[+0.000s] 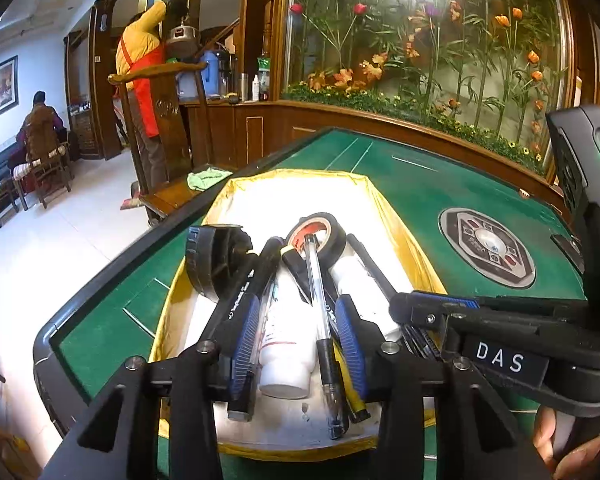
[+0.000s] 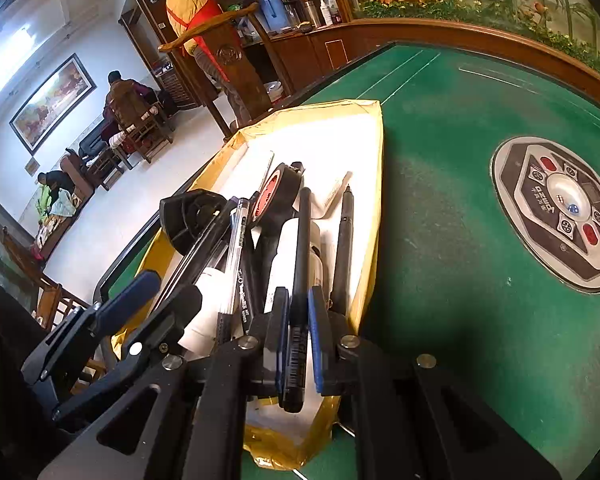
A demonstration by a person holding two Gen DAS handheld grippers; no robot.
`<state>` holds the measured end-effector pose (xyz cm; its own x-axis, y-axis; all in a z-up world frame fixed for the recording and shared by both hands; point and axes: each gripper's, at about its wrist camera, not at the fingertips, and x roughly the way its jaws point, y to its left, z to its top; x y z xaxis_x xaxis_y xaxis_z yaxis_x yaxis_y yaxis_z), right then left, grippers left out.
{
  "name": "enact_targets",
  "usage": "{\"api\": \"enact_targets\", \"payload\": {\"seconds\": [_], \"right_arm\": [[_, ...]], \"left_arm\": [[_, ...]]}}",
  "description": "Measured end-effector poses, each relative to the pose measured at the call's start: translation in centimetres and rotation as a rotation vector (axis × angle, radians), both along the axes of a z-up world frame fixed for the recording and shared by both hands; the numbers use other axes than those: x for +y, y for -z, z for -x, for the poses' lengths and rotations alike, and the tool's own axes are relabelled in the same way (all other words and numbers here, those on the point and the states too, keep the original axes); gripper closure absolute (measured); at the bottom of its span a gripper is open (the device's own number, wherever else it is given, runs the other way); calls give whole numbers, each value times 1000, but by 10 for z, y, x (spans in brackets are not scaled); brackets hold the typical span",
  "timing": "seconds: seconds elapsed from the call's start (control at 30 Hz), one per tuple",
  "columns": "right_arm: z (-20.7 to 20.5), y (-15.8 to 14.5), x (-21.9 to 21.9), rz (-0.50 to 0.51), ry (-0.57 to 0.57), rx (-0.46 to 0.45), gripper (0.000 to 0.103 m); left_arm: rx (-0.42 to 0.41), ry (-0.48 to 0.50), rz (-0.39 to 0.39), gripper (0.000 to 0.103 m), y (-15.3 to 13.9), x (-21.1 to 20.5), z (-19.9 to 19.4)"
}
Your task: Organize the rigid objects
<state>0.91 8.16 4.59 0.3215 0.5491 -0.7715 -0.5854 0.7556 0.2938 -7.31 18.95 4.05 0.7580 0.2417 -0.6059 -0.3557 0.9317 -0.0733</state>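
A: Yellow-rimmed tray [image 1: 396, 216] with a white floor sits on the green desk [image 1: 440, 200]. What is in it, from the left?

B: A black wheel-like reel [image 1: 212, 260] stands at the left wall. Next lies a black marker [image 1: 244, 292], then a white bottle [image 1: 286, 344], a clear pen [image 1: 320, 320] resting across a roll of black tape [image 1: 320, 236], and a second white bottle [image 1: 364, 292].

A: And the grippers?

B: The left gripper [image 1: 296, 344] hovers over the tray with its fingers [image 1: 242, 344] moderately apart, straddling the bottle and pen, pinching nothing. The right gripper [image 2: 298, 340] has its fingers [image 2: 315, 336] narrowed on a black pen [image 2: 298, 292] over the tray's right side, beside another dark pen [image 2: 344, 240].
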Motion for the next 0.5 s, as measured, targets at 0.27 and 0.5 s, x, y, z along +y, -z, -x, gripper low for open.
{"api": "enact_targets", "payload": {"seconds": [0.27, 0.5], "right_arm": [[2, -3, -6, -20, 3, 1, 89], [10, -10, -13, -35, 3, -32, 76]], "left_arm": [[-22, -24, -28, 47, -7, -2, 7], [-43, -44, -40, 39, -13, -2, 16]]}}
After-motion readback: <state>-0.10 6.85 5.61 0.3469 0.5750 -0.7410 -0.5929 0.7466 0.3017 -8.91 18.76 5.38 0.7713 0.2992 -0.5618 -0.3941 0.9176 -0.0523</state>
